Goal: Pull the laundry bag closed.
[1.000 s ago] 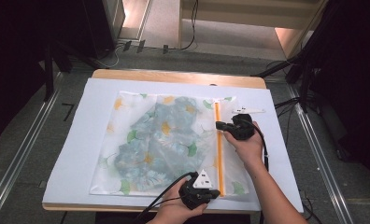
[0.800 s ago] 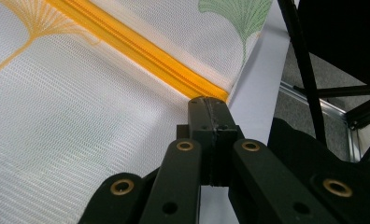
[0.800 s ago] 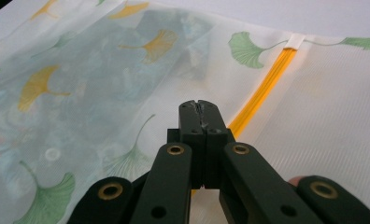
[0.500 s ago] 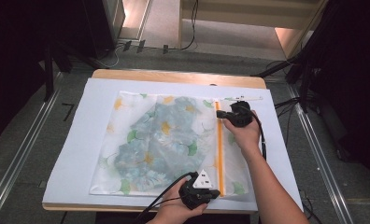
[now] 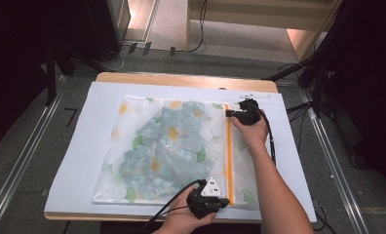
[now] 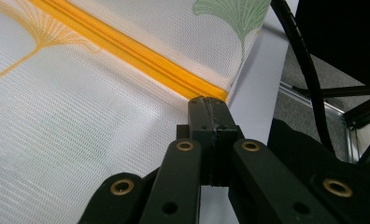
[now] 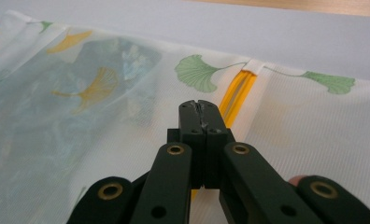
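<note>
A white mesh bag printed with ginkgo leaves lies flat on the sheet, a folded blue-green cloth inside it. An orange zipper runs along its right side. My left gripper is at the zipper's near end; in the left gripper view its jaws are shut on the bag's corner, where the zipper ends. My right gripper is at the zipper's far end, shut on the zipper line, with the pull hidden under its tips. Beyond them a short stretch of zipper gapes.
A white sheet covers the wooden table. A small white strip lies past the bag at the far right. Black cables trail from both grippers. Metal rails run along the floor on both sides.
My right gripper has slid along the zipper toward the far end of the bag. The left gripper has stayed at the near corner.
</note>
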A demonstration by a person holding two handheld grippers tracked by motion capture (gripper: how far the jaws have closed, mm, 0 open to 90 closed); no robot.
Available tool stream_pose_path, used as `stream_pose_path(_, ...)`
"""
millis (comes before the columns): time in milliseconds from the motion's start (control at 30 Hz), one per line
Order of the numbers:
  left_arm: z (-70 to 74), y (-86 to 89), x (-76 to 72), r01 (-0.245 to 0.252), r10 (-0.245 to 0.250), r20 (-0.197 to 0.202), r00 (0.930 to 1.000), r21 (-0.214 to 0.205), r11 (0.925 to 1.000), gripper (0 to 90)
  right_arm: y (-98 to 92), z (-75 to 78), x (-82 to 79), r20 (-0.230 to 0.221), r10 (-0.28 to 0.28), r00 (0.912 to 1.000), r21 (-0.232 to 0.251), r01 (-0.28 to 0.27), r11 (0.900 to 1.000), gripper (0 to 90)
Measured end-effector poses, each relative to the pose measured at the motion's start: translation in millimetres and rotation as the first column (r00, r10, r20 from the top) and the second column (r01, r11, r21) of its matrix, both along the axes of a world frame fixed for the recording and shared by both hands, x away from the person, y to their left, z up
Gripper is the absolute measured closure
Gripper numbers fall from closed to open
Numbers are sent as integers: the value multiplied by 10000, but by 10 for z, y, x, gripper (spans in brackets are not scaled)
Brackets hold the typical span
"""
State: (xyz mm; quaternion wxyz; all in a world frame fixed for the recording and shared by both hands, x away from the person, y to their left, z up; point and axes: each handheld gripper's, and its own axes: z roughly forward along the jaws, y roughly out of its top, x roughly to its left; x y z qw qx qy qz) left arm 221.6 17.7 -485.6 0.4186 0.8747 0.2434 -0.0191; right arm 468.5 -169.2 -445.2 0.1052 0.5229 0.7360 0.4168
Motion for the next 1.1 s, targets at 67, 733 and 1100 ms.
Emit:
stream_pose_path(67,0,0,-1,-5,5,2,10000,-4,10000,900,0,-7,60,-6,-103,9999,48,103,9999,900)
stream_pose_path(733,-3,6,1,47,-47,-1,10000,-66,10000,900,25,-37,506,23,-907,9959,485,905,9947,900)
stream_pose_path(1100,-3,5,-15,33,-32,141,9999,-32,10000,900,-2,-21,490,172,-838,9963,819,821,9932,844)
